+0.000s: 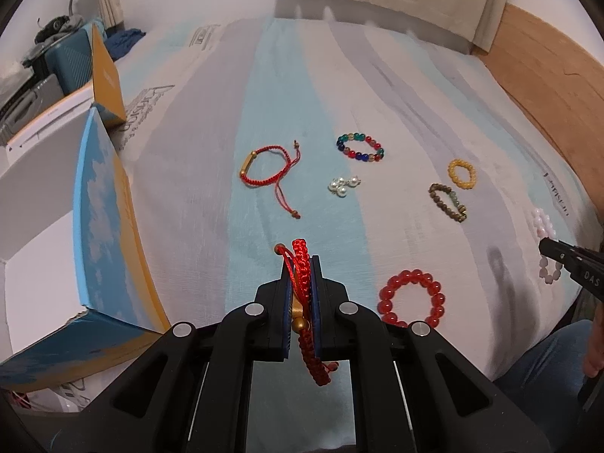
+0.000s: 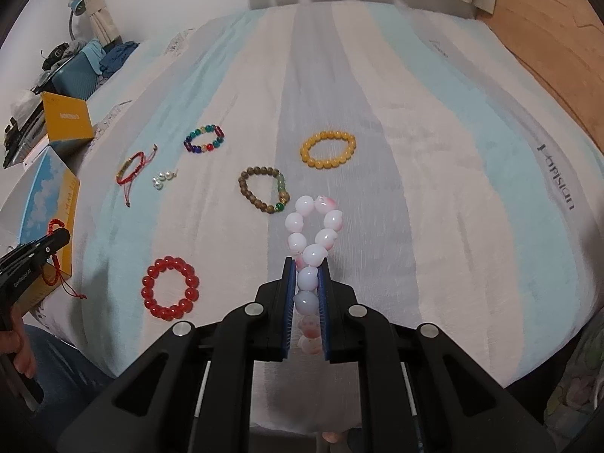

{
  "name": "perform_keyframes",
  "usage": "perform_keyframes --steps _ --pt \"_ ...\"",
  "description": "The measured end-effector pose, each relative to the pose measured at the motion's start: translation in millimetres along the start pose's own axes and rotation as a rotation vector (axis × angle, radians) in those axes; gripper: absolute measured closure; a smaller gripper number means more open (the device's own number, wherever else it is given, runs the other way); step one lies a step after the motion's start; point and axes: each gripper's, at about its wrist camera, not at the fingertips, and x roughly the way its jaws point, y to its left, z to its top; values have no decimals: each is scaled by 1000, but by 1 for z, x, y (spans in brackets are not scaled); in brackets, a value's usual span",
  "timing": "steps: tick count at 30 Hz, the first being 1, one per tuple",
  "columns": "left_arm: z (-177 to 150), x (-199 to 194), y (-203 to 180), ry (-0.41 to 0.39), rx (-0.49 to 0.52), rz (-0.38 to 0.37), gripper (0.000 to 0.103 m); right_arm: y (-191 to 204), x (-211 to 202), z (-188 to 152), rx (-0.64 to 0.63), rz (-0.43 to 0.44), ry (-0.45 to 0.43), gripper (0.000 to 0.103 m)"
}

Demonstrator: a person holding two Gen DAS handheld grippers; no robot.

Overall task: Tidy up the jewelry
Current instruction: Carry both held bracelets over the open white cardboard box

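My left gripper (image 1: 301, 264) is shut on a red braided cord bracelet (image 1: 302, 275) with a gold bead, held above the bed. My right gripper (image 2: 306, 270) is shut on a pink-white bead bracelet (image 2: 315, 226), also lifted. On the striped bedsheet lie a red bead bracelet (image 1: 411, 298), a second red cord bracelet (image 1: 264, 168), a pearl cluster (image 1: 343, 185), a multicolour bead bracelet (image 1: 360, 147), a brown wooden bead bracelet (image 2: 264, 188) and a yellow bead bracelet (image 2: 327, 149). An open blue-and-yellow box (image 1: 102, 204) stands at the left.
The striped bedsheet (image 1: 415, 113) covers the bed; a wooden headboard (image 1: 547, 75) runs along the right. A teal suitcase (image 1: 71, 60) and clutter stand beyond the box. The person's knee in jeans (image 1: 543, 355) is at the bed's near edge.
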Motion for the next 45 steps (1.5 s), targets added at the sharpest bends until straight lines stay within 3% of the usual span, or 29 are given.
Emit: perform_keyframes --steps 16,28,45 --pt "14 -39 1 -59 23 -9 96 23 -36 17 -38 0 -61 92" --pt "20 -60 23 -89 -4 4 96 55 -50 32 -78 12 -84 92" --pt "41 -96 91 -147 -67 67 96 149 -60 60 -205 69 -122 92"
